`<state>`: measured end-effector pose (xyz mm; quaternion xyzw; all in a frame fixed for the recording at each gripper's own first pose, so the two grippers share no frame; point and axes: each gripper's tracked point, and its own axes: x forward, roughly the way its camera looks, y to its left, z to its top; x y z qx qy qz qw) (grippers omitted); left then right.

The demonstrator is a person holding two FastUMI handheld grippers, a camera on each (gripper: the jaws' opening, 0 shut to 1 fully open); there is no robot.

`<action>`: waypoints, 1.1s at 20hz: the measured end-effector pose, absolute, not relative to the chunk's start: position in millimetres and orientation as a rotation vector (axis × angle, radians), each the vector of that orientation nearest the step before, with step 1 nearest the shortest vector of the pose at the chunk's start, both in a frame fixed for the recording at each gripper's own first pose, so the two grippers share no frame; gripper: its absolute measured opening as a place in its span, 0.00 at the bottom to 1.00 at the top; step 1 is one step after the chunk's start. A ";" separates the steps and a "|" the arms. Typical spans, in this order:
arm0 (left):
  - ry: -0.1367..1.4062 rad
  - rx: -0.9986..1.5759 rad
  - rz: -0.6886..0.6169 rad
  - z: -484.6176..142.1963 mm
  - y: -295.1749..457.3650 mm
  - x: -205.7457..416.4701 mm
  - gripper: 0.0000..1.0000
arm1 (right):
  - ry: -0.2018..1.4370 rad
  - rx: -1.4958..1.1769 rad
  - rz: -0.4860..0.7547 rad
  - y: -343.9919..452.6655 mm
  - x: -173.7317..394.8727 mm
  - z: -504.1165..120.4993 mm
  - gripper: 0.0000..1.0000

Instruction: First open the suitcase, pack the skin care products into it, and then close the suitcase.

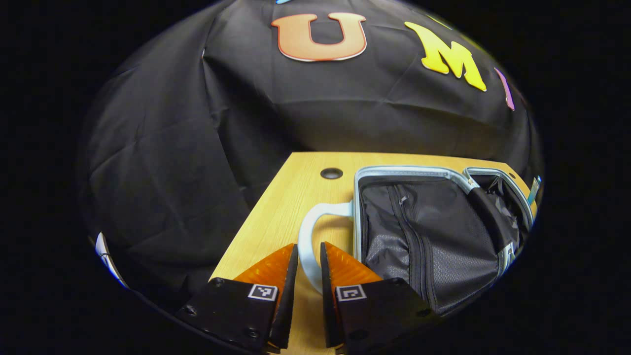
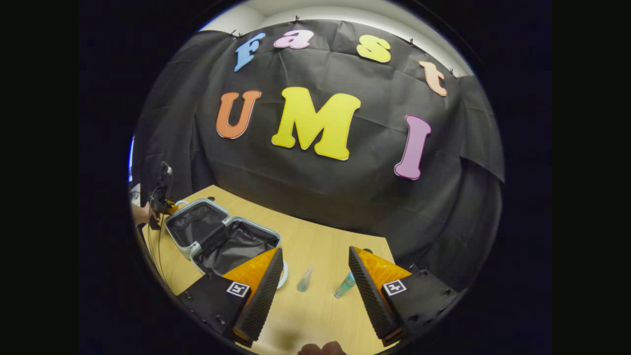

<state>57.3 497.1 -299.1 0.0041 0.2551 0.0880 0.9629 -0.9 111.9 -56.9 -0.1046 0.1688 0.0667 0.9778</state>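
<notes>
Right tool (image 2: 315, 286) gapes wide, holding nothing, hovering over the light wooden counter (image 2: 320, 246). Between its fingers, just ahead, lie a small clear cone-capped bottle (image 2: 304, 279) and a green-tinted clear bottle (image 2: 344, 286), which sits close to the right-hand finger. Likely step: pick up a product, so centre on one bottle, descend, pinch mid-body. Left tool (image 1: 309, 266) is closed to a narrow gap around the white handle (image 1: 308, 236) of the open pale-rimmed suitcase with black lining (image 1: 424, 231); pressing contact unclear. Suitcase sits left of the bottles, near.
</notes>
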 end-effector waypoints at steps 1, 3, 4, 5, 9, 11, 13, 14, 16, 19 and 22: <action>0.509 0.002 0.177 -291.8 493.6 57.2 0.32 | 0.345 -0.211 0.133 111.8 -1.8 -59.5 0.79; 0.483 -0.012 0.175 -278.8 492.5 54.0 0.50 | 0.349 -0.194 0.126 108.3 -4.8 -62.9 0.79; 0.465 -0.020 0.177 -268.0 489.5 52.1 0.65 | 0.351 -0.182 0.121 106.5 -7.1 -64.3 0.78; 0.440 -0.022 0.186 -255.2 487.1 50.2 0.81 | 0.352 -0.169 0.118 105.4 -7.6 -65.7 0.78; 0.243 -0.008 0.230 -151.2 447.2 42.3 0.98 | 0.327 -0.125 0.116 96.8 -9.7 -66.9 0.79; 0.158 0.011 0.227 -103.2 414.5 40.3 0.98 | 0.314 -0.102 0.112 89.6 -9.5 -67.5 0.79; 0.118 0.019 0.213 -73.2 375.5 31.0 0.98 | 0.293 -0.095 0.107 77.3 -8.7 -69.6 0.78; 0.111 0.020 0.224 -65.2 359.3 23.2 0.98 | 0.284 -0.100 0.105 71.6 -8.5 -71.8 0.79; 0.105 0.037 0.221 -50.3 323.1 10.1 0.98 | 0.271 -0.091 0.098 57.5 -8.0 -74.4 0.79; 0.062 0.048 0.189 -31.4 258.3 -5.9 0.98 | 0.245 -0.076 0.077 33.3 -8.2 -73.3 0.79; 0.096 -0.022 0.136 -40.3 192.2 -13.0 0.98 | 0.236 -0.068 0.058 6.0 -10.3 -77.5 0.79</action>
